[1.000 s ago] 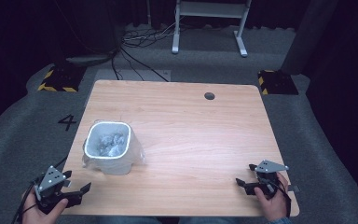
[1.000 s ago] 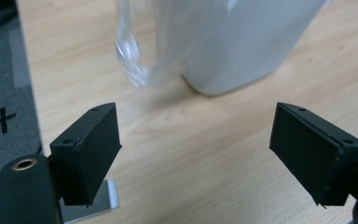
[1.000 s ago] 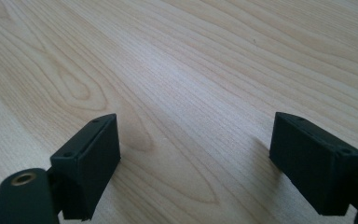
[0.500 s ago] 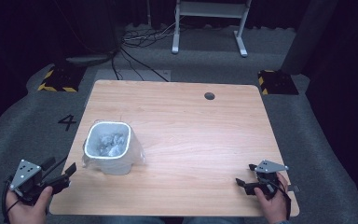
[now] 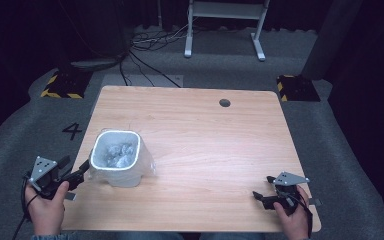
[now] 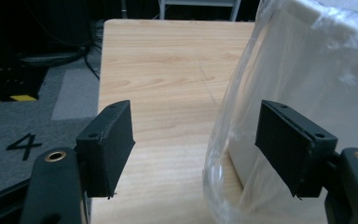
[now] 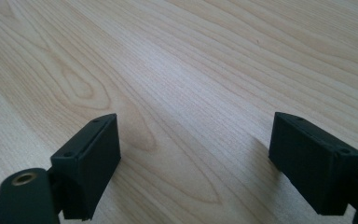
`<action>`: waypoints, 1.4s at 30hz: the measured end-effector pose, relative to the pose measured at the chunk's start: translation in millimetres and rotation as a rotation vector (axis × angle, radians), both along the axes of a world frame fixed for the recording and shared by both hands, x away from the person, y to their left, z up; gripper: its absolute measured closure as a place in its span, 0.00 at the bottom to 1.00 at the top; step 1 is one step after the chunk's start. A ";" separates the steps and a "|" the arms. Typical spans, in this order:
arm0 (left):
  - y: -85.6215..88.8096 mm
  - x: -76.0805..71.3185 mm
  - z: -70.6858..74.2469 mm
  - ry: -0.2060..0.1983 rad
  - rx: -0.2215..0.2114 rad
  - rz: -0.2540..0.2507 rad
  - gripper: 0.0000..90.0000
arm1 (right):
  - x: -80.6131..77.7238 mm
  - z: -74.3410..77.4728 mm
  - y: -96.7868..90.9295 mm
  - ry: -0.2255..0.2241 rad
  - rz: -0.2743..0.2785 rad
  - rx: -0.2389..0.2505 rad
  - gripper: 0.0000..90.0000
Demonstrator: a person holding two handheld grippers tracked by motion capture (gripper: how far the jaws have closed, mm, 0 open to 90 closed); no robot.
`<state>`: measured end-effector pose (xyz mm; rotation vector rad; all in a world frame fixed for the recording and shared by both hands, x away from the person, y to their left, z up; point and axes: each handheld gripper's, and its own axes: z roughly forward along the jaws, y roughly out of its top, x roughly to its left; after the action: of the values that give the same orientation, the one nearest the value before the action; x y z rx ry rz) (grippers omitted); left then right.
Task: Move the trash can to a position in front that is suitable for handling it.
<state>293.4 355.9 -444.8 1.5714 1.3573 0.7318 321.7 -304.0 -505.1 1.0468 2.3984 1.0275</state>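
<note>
- Left gripper (image 5: pixel 80 172) sits at the near-left table (image 5: pixel 205 130) edge, its tips at the bin's plastic liner (image 6: pixel 233 140); jaws have just been closing yet remain parted, with the liner's edge between them, not pinched
- White bin (image 5: pixel 116 157) stands upright on the near-left part of the table, holding crumpled clear scraps (image 5: pixel 117 152)
- Right gripper (image 5: pixel 261 196) rests at the near-right corner, well apart from the bin; jaws released over bare wood
</note>
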 end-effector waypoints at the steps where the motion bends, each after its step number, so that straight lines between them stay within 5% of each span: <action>1: -0.6 2.6 -0.6 0.000 0.003 -0.001 0.30 | 0.0 0.0 0.0 0.000 0.000 0.000 0.18; 6: -7.1 18.4 -8.1 0.048 0.028 0.014 0.27 | -0.2 0.0 0.4 0.000 -0.003 0.000 0.18; 10: -9.8 28.2 -14.6 0.049 -0.014 0.003 0.27 | -0.3 0.0 0.6 0.000 -0.005 0.000 0.18; 13: -12.1 34.0 -19.4 0.049 0.008 0.008 0.31 | -0.5 -0.1 0.9 -0.001 -0.008 0.000 0.18; 22: -29.1 38.1 -20.6 0.010 0.009 -0.096 0.41 | -0.5 -0.1 1.3 -0.001 -0.010 -0.001 0.18; 42: -122.6 40.9 -21.4 0.017 0.111 -0.330 0.45 | -0.3 -0.1 1.7 -0.002 -0.009 0.000 0.18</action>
<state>334.3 233.3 -466.2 1.8360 1.0470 0.5982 321.4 -302.4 -505.2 1.0549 2.3900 1.0246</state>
